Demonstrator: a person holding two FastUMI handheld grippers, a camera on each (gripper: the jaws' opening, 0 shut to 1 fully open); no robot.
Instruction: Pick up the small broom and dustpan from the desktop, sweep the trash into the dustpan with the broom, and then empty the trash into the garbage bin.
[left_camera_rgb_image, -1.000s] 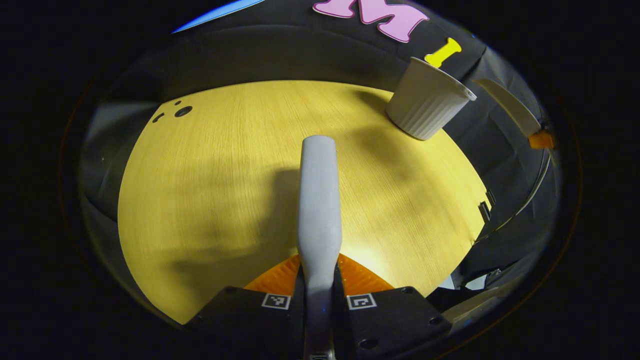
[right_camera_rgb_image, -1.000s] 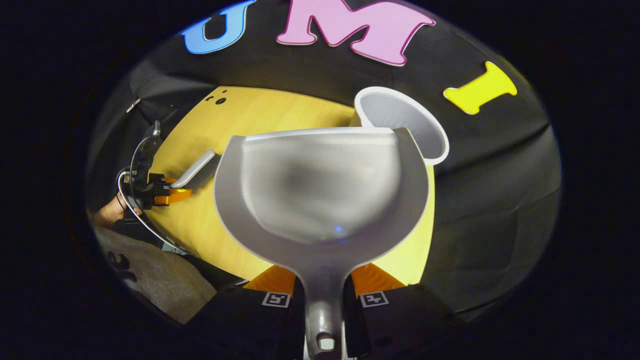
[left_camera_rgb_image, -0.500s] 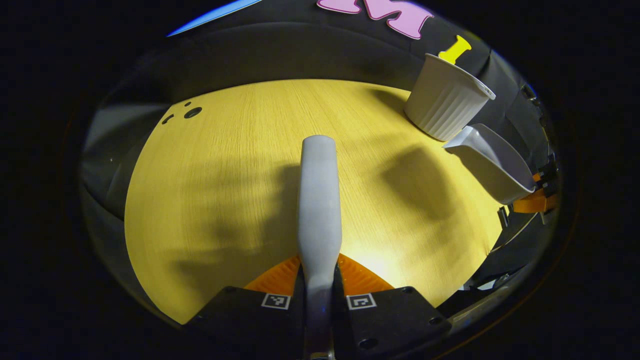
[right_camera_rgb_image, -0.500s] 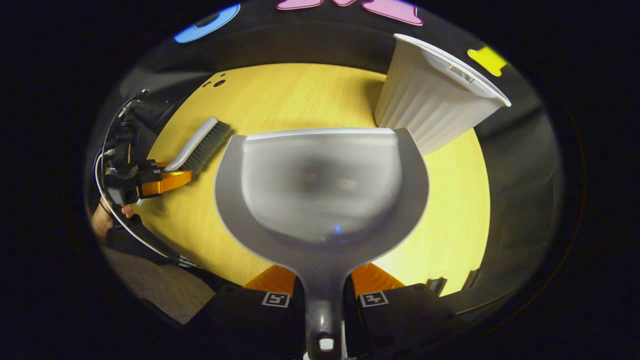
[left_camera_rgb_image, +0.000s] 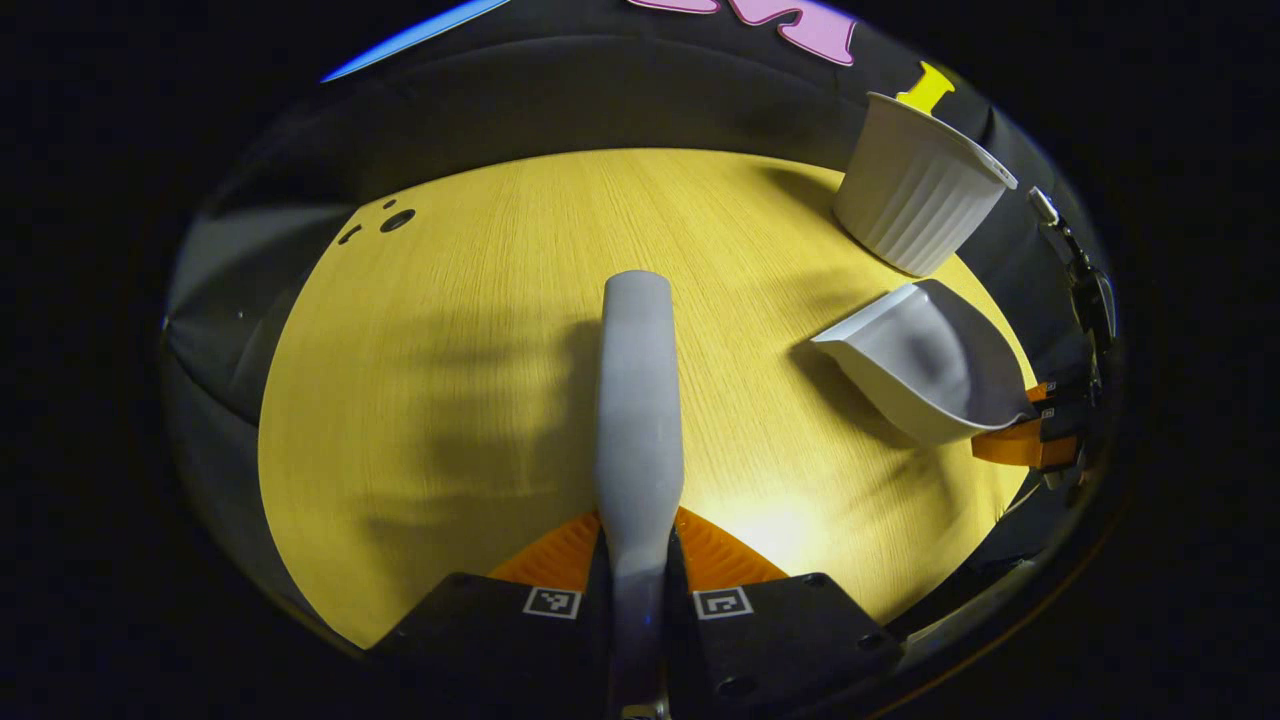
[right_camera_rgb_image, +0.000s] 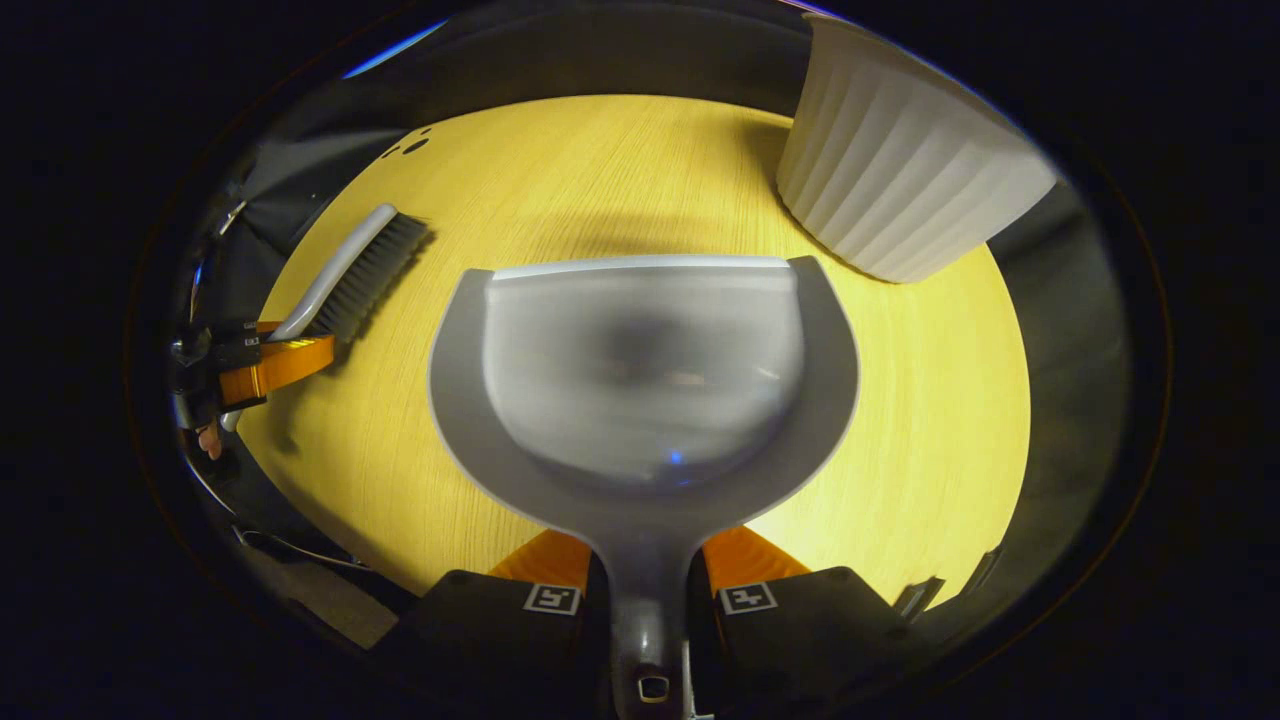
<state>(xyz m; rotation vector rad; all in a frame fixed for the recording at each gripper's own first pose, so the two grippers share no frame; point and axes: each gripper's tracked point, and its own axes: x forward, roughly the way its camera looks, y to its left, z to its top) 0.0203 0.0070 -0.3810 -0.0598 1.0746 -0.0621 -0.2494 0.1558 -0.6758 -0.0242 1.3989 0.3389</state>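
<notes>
My left gripper (left_camera_rgb_image: 638, 590) is shut on the grey handle of the small broom (left_camera_rgb_image: 638, 400), which points forward over the yellow desktop (left_camera_rgb_image: 450, 330). In the right gripper view the broom (right_camera_rgb_image: 350, 270) shows its dark bristles, held by the left gripper (right_camera_rgb_image: 265, 362) at the left. My right gripper (right_camera_rgb_image: 645, 590) is shut on the stem of the grey dustpan (right_camera_rgb_image: 640, 370), held low over the desktop (right_camera_rgb_image: 900, 420). The dustpan (left_camera_rgb_image: 920, 360) sits at the right in the left gripper view, with the right gripper (left_camera_rgb_image: 1025, 440) behind it. The white ribbed garbage bin (right_camera_rgb_image: 900, 180) stands just beyond.
The bin (left_camera_rgb_image: 920, 195) stands at the desk's far right corner, close to the black cloth wall. Small dark holes (left_camera_rgb_image: 385, 220) mark the desktop's far left. A hand (right_camera_rgb_image: 208, 438) holds the left gripper near the desk's front edge.
The dustpan has come down from above the bin and now sits low over the desktop in front of it. The broom has hardly moved.
</notes>
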